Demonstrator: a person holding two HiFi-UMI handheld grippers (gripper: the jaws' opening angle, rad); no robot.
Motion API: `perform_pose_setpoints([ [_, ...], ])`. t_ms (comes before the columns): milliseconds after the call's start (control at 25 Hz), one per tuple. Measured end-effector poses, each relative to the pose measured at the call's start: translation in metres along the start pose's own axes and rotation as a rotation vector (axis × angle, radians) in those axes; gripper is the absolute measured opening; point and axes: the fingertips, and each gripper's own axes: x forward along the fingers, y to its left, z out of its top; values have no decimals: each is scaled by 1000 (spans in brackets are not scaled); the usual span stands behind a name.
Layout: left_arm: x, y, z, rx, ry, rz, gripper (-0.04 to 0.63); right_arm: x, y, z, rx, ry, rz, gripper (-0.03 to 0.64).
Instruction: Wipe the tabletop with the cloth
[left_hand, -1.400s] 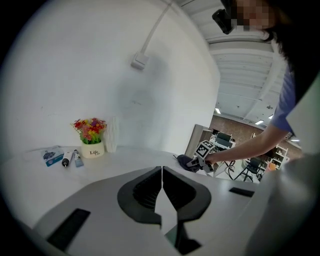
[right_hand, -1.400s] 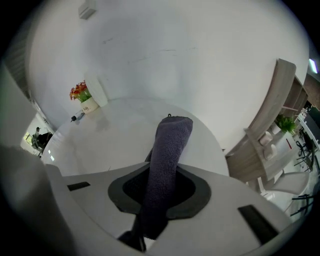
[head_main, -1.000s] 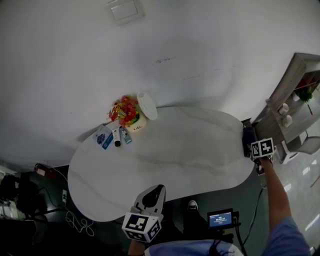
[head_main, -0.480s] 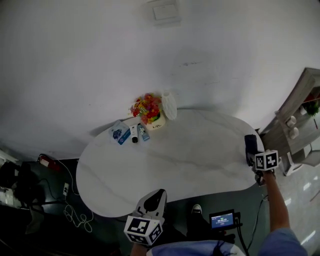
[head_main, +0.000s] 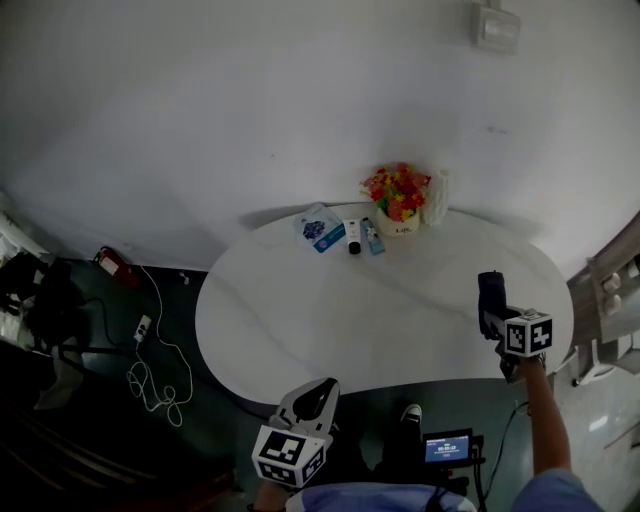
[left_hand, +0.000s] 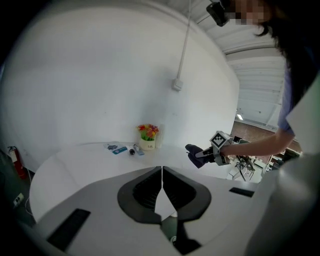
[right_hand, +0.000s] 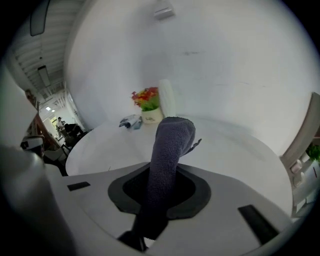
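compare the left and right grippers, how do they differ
The left gripper has its jaws together on nothing; the right gripper is clamped on a dark cloth. The left gripper hangs at the near edge of the tabletop; the right gripper is over its right end. Both carry marker cubes.

Small items (head_main: 343, 234) beside the flowerpot (head_main: 398, 227), perhaps tubes, are too small to identify.
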Motion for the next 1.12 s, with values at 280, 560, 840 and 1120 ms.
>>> perform_pose_setpoints([
  [280,-78,84,-30,-35,-5,75,17,71,187,29,-179,34,188,74],
  [560,-138,153,-49,-72,-49,189,17,137,360,42,-386,88,354,74],
  [840,-182,201,-64,-144,-72,298,17,175,505,33,-506,127,519,74],
  [1120,-205,223,-79,-187,-70,357,17,195,622,-5,-581,162,679,74],
])
